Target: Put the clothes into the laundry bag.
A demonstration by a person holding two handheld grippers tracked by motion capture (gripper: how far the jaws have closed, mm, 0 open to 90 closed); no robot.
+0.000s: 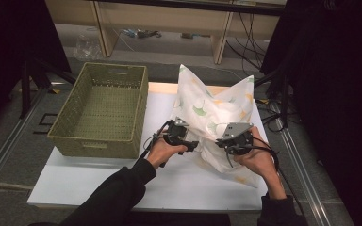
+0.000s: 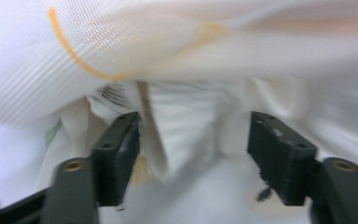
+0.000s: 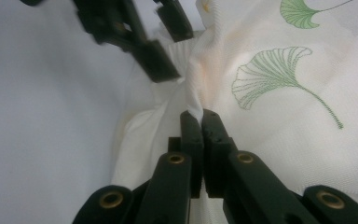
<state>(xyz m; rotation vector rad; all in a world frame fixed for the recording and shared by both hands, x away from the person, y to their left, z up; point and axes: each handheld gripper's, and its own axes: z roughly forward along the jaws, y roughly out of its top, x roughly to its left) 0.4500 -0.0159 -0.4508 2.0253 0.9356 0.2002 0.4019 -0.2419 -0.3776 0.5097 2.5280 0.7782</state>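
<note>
Pillow [image 1: 217, 110] hem is pinched by right gripper [image 3: 201, 116], left gripper [image 2: 193, 140] spread wide at its 9 o'clock; thin fold could be lost if tugged.

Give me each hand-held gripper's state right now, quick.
Left hand-held gripper: open, jaws wide apart with pillowcase fabric between them, not clamped.
Right hand-held gripper: closed, pinching a fold of the pillowcase.

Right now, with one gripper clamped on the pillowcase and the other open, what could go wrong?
The right gripper pinches only a thin fold of the pillowcase, so a pull might slip it free. The left gripper is open with bunched fabric between its jaws; closing might catch several layers rather than a single edge.
</note>
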